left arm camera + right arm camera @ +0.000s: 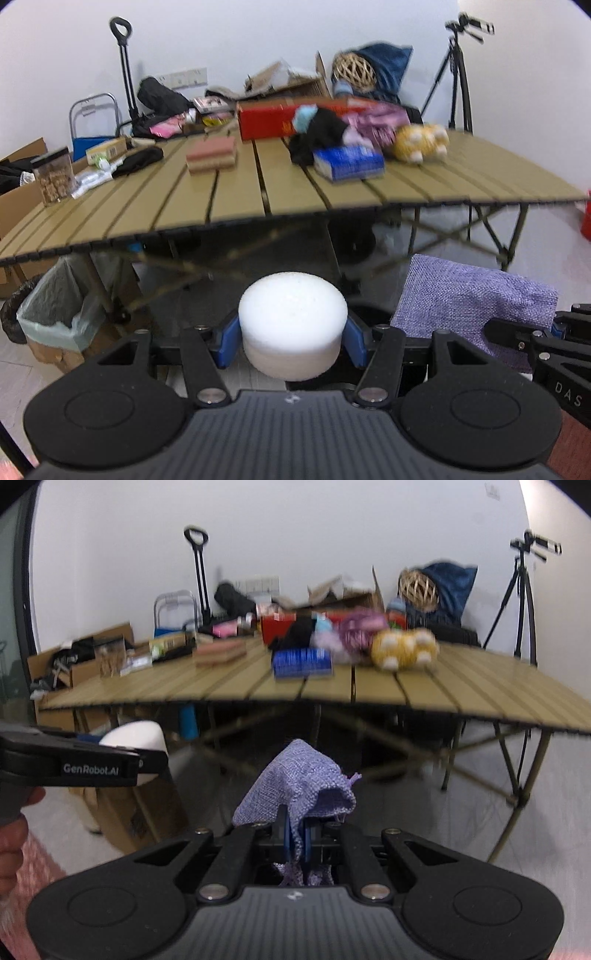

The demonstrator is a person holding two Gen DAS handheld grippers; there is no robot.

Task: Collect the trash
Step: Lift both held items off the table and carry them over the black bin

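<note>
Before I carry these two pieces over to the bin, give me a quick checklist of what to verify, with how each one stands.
1. White foam disc clamped in the left gripper: ok.
2. Purple woven pouch pinched in the right gripper: ok, though most of it hangs loose.
3. Lined bin in sight, under the table's left end: ok.
4. Bin mouth open: ok.
5. Room left inside the bin: cannot tell.
6. Both grippers apart from the table edge: ok.

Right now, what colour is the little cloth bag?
Purple, a woven lilac; the cloth bag shows best in the right wrist view.
</note>
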